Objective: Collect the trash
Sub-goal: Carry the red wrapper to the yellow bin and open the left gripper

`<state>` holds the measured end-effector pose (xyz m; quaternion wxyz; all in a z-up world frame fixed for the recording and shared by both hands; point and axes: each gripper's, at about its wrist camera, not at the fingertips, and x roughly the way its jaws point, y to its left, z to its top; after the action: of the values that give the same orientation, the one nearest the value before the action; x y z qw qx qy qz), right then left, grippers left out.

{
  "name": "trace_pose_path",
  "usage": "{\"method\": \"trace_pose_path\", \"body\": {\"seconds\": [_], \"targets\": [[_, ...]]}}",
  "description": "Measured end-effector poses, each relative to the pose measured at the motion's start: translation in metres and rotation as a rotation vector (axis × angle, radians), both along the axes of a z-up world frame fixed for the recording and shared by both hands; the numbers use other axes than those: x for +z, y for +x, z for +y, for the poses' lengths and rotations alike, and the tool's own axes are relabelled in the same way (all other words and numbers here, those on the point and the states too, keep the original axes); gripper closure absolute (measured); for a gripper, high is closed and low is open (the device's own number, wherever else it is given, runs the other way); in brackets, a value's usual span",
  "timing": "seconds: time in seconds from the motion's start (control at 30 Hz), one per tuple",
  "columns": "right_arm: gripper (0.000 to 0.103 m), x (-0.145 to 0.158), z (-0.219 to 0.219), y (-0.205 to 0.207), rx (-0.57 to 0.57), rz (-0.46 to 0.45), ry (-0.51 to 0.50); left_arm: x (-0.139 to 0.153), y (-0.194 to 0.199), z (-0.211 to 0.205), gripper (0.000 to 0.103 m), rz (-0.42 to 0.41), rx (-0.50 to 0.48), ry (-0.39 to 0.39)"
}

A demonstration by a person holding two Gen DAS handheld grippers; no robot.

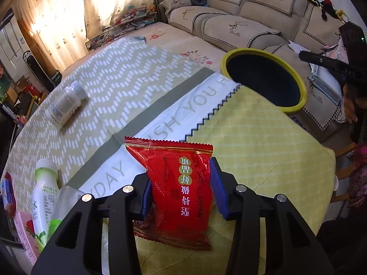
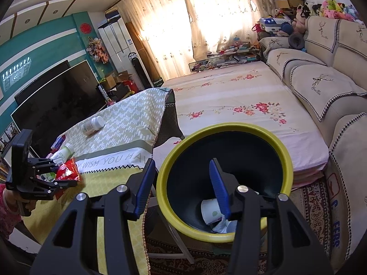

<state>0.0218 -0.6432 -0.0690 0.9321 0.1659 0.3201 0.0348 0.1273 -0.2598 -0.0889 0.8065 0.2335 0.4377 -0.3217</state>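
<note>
The right tongs [image 2: 182, 188] stand open above the yellow-rimmed bin [image 2: 287, 158], one blue pad over the rim's near left side, the other over the dark inside. A paper cup [image 2: 209, 210] and crumpled scraps lie at the bottom of the bin. To the left, the left tongs [image 2: 58, 175] grip a red snack packet [image 2: 67, 171] over the desk [image 2: 119, 178]. Farther back on the desk lie a white pill bottle [image 2: 93, 126] and a green-and-white drink bottle [image 2: 63, 152], both on their sides.
</note>
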Motion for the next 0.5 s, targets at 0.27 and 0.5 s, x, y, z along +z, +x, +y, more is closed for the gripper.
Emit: {"method": "trace_pose_path", "body": {"seconds": [0.27,0.5], "targets": [[0.056,0.003,-0.011,-0.011,-0.038,-0.02,0.006,0.036,-0.008,-0.033,0.059,-0.045,-0.056,-0.06],[0.056,0.008,-0.025,-0.026,-0.091,-0.036,0.008,0.06,-0.005,-0.09,0.059,-0.046,-0.145,-0.153]]}}
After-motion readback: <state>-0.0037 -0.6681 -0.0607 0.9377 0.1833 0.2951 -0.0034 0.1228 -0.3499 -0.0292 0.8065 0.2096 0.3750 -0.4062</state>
